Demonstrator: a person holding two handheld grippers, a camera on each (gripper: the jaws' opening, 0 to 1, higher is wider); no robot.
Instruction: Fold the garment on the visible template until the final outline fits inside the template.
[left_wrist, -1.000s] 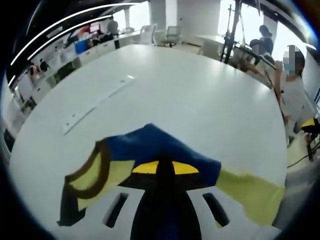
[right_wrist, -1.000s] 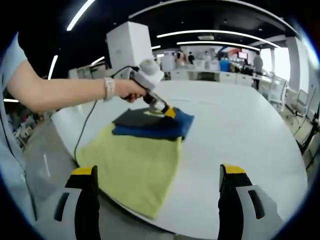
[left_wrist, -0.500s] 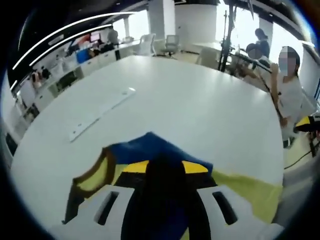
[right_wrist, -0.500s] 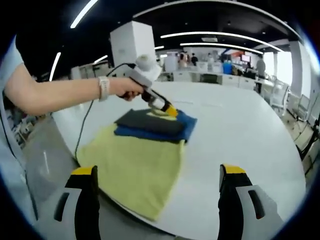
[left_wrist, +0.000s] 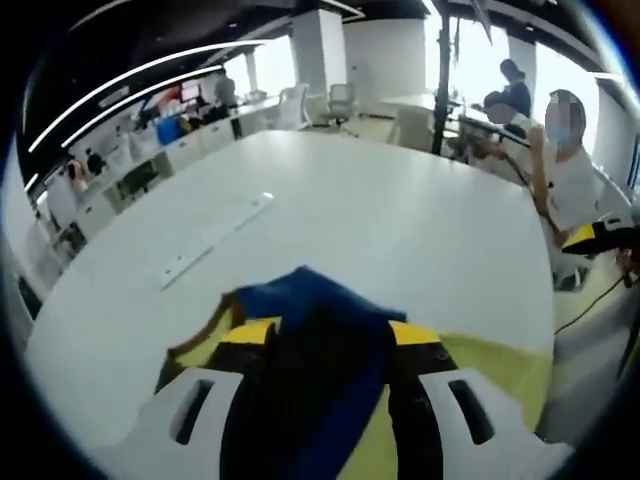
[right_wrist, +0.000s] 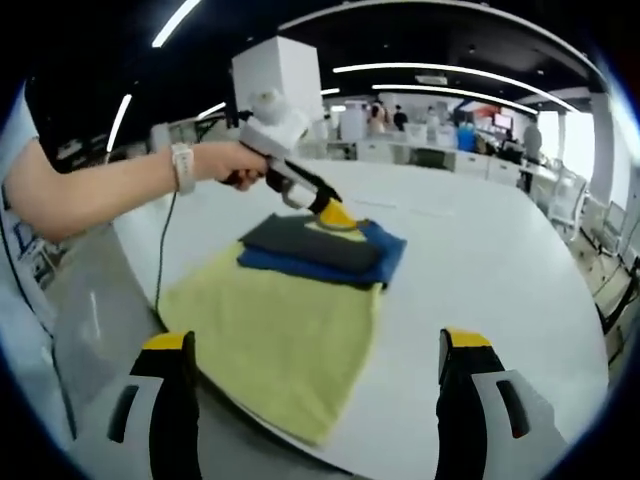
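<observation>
Right gripper view: left gripper (right_wrist: 335, 215) sits above the folded blue/dark part of the garment (right_wrist: 290, 310), frame centre, higher off the cloth than 1 s ago; looks like release after laying the fold. Its jaws: can't tell if apart. Right gripper (right_wrist: 312, 345) jaws wide, holding nothing, low in frame. Garment lies on white table (right_wrist: 480, 260), yellow part toward lower left. No template outline discernible. Left gripper view: dark fabric (left_wrist: 320, 370) between jaws.

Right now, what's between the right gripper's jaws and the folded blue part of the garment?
In the right gripper view, the garment's yellow body lies flat on the white table between the open right gripper and the blue fold.
</observation>
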